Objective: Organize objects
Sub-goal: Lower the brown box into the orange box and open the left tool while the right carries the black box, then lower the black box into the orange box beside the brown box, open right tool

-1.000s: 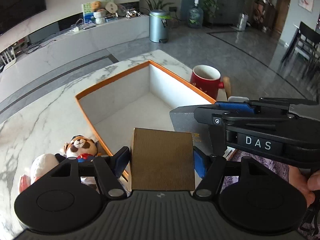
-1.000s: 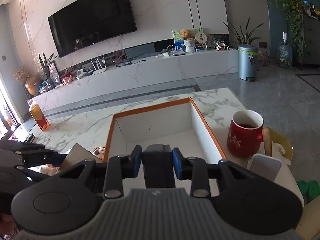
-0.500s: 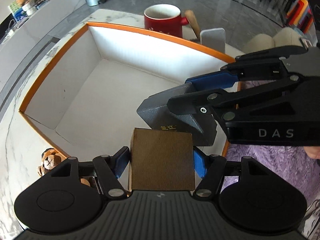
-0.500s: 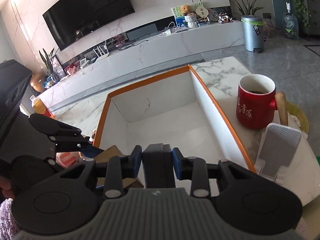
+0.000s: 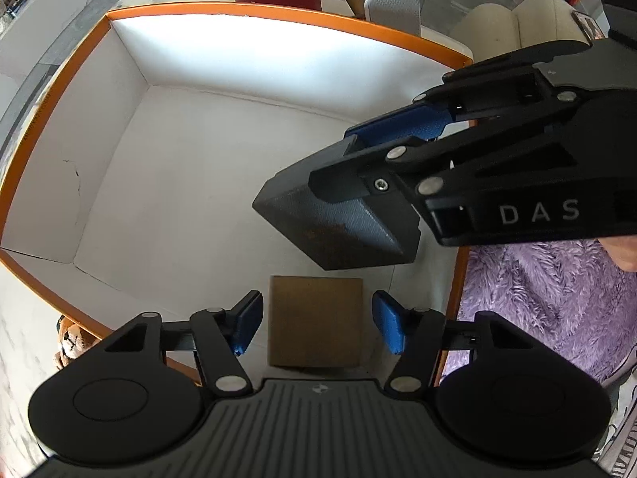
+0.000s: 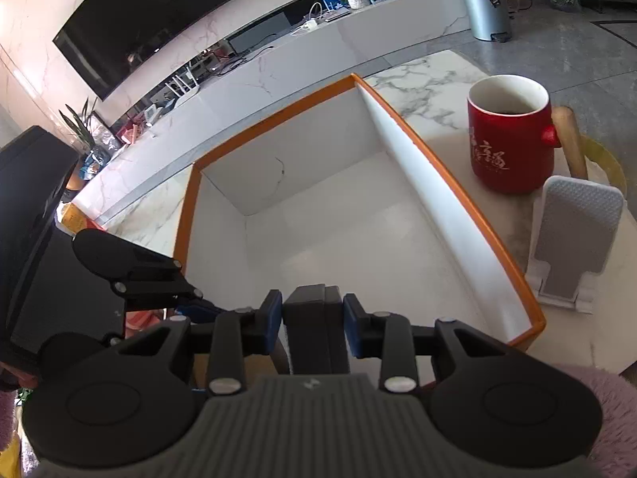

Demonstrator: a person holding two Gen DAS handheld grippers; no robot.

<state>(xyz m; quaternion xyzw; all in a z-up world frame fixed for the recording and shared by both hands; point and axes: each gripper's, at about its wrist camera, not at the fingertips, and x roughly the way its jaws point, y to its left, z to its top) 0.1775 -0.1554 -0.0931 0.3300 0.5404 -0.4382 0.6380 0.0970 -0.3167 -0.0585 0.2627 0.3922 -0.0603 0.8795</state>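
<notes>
Resting in the orange-rimmed box (image 5: pixel 239 12), ribbed brown box (image 5: pixel 315 320) between released left jaws, right jaws grasping dark grey box (image 6: pixel 312 328)

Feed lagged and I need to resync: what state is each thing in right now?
Left gripper: open, straddling the brown box without touching.
Brown box: released, inside the bin near its corner.
Right gripper: shut on the dark box.
Dark box: held tilted over the bin.
Bin: open-topped, holding only the brown box.
Mug: upright on the table beside the bin.
</notes>
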